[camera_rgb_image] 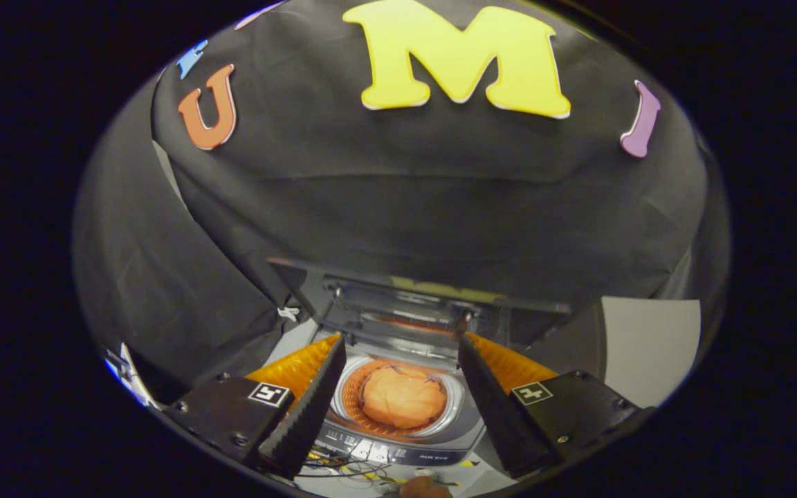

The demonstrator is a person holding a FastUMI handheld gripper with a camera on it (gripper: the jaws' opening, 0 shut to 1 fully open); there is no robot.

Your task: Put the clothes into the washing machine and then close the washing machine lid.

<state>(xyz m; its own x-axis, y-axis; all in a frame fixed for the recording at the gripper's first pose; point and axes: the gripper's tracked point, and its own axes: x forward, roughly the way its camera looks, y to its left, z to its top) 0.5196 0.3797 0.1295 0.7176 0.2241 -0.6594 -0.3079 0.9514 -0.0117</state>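
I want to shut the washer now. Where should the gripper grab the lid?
Take the lid by its free top edge, coming from above and in front. It stands raised behind the tub, where the orange clothes lie. The open gripper holds nothing.

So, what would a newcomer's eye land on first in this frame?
Probably the orange cloth bundled in the drum of the small washing machine, seen between the open fingers of the gripper. Next, the lid, standing raised behind the drum against the black booth wall.
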